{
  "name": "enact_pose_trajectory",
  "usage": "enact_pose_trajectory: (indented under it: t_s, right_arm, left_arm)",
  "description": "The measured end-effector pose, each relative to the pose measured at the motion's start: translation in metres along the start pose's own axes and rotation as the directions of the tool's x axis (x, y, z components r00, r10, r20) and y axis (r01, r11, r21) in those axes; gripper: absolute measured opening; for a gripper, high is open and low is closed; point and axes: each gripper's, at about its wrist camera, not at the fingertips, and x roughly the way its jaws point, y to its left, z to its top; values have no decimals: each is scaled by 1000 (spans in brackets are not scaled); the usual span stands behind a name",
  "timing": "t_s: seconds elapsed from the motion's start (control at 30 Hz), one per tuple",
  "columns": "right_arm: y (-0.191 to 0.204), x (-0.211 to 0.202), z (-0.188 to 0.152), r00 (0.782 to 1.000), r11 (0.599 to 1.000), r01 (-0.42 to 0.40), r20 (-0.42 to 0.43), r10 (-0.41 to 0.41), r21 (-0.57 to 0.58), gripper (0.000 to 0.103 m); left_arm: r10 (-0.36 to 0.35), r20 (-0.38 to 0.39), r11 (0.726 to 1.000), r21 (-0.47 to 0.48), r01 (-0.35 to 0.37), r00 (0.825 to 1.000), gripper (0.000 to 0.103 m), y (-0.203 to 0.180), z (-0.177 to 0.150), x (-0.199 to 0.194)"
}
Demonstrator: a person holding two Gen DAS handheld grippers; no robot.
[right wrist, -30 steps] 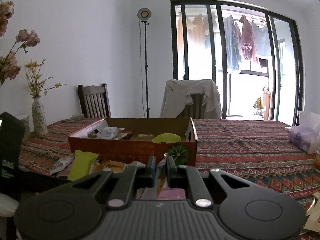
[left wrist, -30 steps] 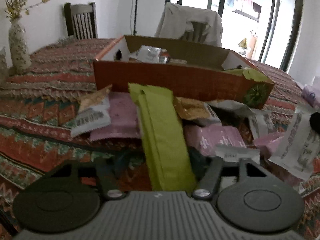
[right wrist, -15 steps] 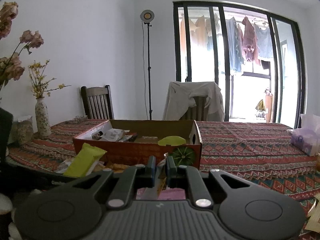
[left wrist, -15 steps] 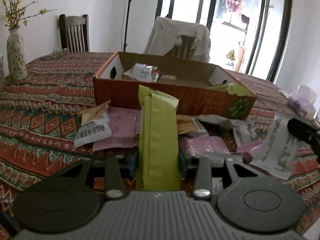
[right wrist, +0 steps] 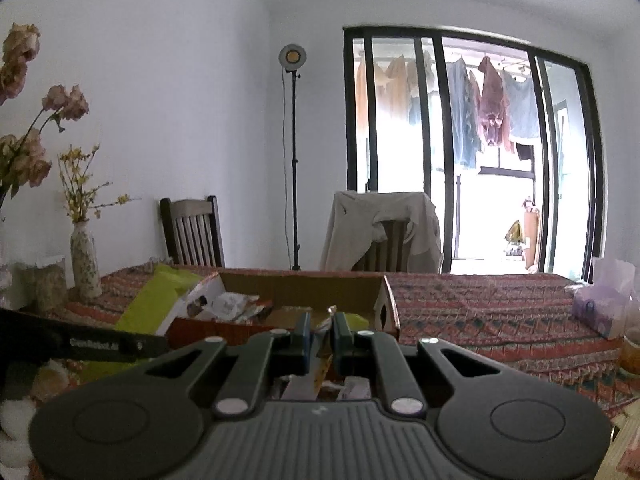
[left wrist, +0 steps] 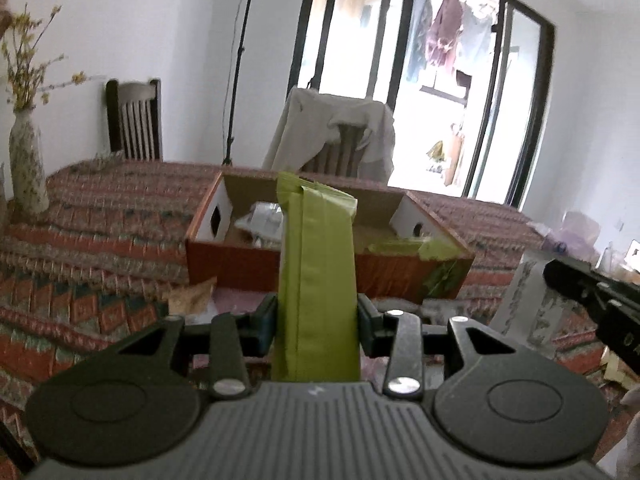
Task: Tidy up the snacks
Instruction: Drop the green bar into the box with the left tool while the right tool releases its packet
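Observation:
My left gripper (left wrist: 317, 322) is shut on a long green snack packet (left wrist: 318, 272) and holds it upright above the table, in front of the open orange cardboard box (left wrist: 248, 260). The packet also shows in the right wrist view (right wrist: 156, 304) beside the box (right wrist: 280, 326). My right gripper (right wrist: 320, 340) is shut on a thin yellow-and-white snack packet (right wrist: 320, 364), raised near the box's front. The box holds several packets, including a silver one (right wrist: 230, 304) and a green one (left wrist: 404, 247).
Loose snack packets (left wrist: 190, 298) lie on the patterned tablecloth (left wrist: 80, 248) in front of the box. A flower vase (left wrist: 26, 168) stands at the left, a tissue pack (right wrist: 600, 312) at the right. Two chairs (right wrist: 194, 232) stand behind the table.
My left gripper closed on the green packet and lifted it off the table toward the box. My right gripper rose and moved closer to the box with its packet.

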Motion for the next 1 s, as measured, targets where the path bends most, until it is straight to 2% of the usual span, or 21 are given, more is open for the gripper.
enact_pose_trajectory:
  t_s: [0.27, 0.53, 0.8, 1.0]
  right_arm:
    - [-2, 11, 12, 1000, 1000, 4, 24, -4, -7, 10]
    - [-12, 43, 35, 998, 1000, -6, 68, 6, -6, 10]
    - [-22, 100, 59, 997, 1000, -27, 78, 27, 3, 10]
    - [-29, 146, 67, 998, 999, -32, 56, 31, 12, 10]
  left_arm:
    - [-15, 22, 1000, 9, 15, 1000, 41, -3, 18, 6]
    - [-9, 45, 1000, 5, 9, 999, 41, 1, 45, 30]
    - [2, 61, 1000, 11, -3, 998, 41, -1, 69, 65]
    - [6, 42, 1000, 11, -6, 999, 41, 0, 79, 101]
